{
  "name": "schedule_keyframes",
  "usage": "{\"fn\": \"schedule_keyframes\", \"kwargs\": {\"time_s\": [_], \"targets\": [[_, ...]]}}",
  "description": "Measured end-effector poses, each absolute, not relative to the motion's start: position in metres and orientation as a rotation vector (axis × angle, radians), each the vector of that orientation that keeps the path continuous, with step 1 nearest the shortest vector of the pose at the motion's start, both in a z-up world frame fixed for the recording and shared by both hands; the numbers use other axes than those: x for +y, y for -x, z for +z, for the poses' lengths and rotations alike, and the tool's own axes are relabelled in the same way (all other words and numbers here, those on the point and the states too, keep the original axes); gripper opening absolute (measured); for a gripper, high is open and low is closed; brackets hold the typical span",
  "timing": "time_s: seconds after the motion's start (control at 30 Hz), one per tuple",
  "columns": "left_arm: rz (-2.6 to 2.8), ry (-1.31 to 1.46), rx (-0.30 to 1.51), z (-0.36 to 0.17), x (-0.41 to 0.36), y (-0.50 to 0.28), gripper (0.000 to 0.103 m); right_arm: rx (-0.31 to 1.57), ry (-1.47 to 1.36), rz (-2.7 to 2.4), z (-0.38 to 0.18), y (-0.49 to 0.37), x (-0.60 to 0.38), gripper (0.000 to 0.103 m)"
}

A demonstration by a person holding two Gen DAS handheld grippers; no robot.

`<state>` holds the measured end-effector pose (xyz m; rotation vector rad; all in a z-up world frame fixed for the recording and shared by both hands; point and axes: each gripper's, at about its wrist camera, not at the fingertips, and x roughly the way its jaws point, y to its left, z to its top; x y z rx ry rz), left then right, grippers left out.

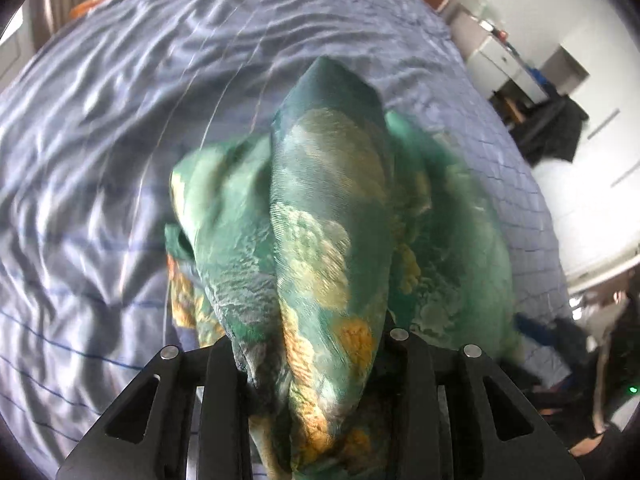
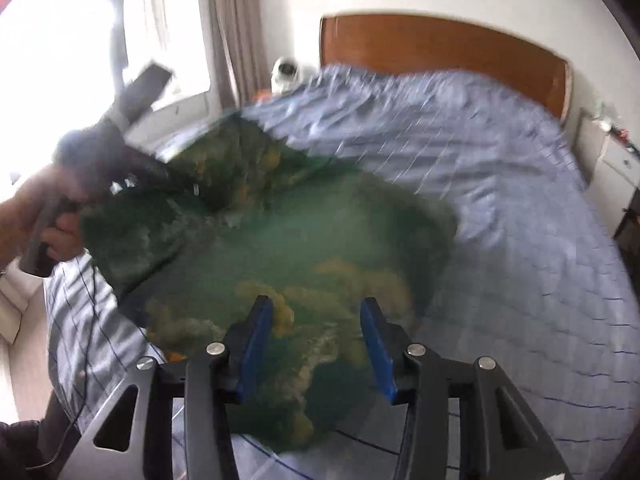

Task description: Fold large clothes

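Note:
A large green garment with a yellow-orange print [image 2: 320, 248] lies bunched on the bed. My left gripper [image 1: 316, 364] is shut on a thick fold of the garment [image 1: 324, 216] and lifts it off the bed. In the right wrist view the left gripper [image 2: 176, 178] shows at the left, held by a hand, with cloth hanging from it. My right gripper [image 2: 318, 340] is open, with its blue pads [image 2: 256, 344] apart above the near part of the garment and nothing between them.
The bed has a rumpled light-blue checked cover [image 2: 500, 200] and a wooden headboard [image 2: 440, 52]. A window with a curtain [image 2: 236, 32] is at the left, and a white device [image 2: 286, 72] sits by the bed. A white cabinet [image 1: 504, 64] and dark items stand at the right.

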<state>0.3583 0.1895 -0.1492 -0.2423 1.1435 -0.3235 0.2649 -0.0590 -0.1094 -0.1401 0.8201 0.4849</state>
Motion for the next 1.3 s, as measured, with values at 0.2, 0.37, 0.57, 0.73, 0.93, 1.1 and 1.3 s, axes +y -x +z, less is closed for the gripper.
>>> {"fn": "schedule_keyframes", "kwargs": {"time_s": [0.2,0.37,0.57,0.73,0.93,1.1,1.3], "targets": [[-0.364,0.409,1.120,-0.193,0.209,-0.361,0.035,0.939,0.135,0.448,-0.170,-0.280,-0.047,0.047],[-0.407,0.439,1.130,-0.186,0.213,-0.365,0.048,0.967,0.124,0.454,-0.165,-0.286,-0.051,0.047],[-0.460,0.519,1.133,-0.156,0.242,-0.358,0.062,1.065,0.064,0.490,-0.115,-0.312,-0.050,0.047],[-0.427,0.417,1.109,-0.137,0.251,-0.344,0.062,0.990,0.010,0.487,-0.068,-0.363,-0.028,0.047],[-0.307,0.329,1.173,-0.171,0.242,-0.350,0.059,1.181,-0.072,0.434,-0.141,-0.425,0.011,0.048],[-0.330,0.357,1.173,-0.184,0.249,-0.342,0.060,1.106,-0.001,0.414,-0.141,-0.406,0.013,0.048],[-0.332,0.339,1.152,-0.186,0.251,-0.340,0.064,0.912,0.119,0.604,-0.088,-0.273,0.004,0.048]]}}
